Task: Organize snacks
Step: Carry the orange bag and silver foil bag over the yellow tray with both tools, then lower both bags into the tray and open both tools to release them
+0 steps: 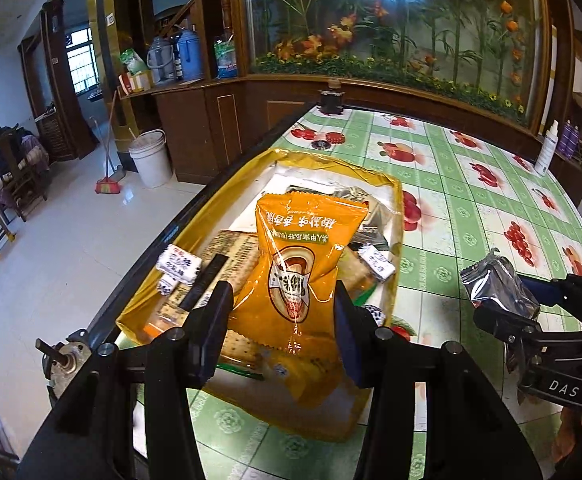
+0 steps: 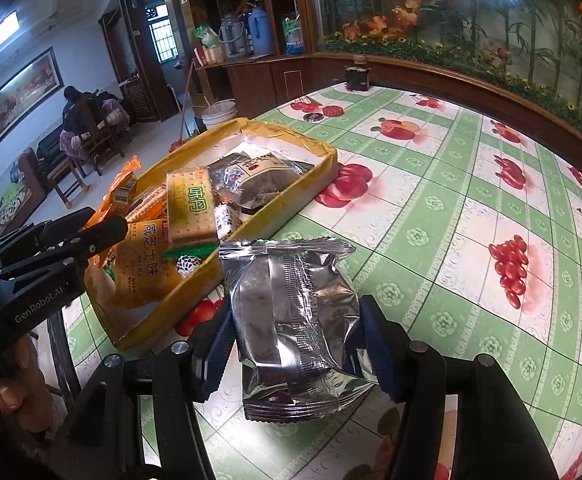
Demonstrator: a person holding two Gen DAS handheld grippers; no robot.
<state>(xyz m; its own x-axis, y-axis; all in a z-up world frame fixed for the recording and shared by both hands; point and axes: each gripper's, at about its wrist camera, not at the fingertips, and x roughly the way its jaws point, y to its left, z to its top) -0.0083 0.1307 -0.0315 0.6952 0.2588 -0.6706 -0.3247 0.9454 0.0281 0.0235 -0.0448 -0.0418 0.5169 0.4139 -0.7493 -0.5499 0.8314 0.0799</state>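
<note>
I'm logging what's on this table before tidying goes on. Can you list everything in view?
Tray: one, yellow, at the table's edge, holding snacks.
Orange packet: one, held above the tray.
Silver packet: one, held over the tablecloth beside the tray.
Biscuit pack: one, tan with green print, in the tray.
Small white sweets: several, white with dark print, in the tray.
Tablecloth: one, green and white with red fruit, covering the table.
Dark jar: one, at the table's far end.
White bucket: one, on the floor.
Broom: one, red head, on the floor near the bucket.
Left gripper: black, shut on the orange packet.
Right gripper: black, shut on the silver packet.
</note>
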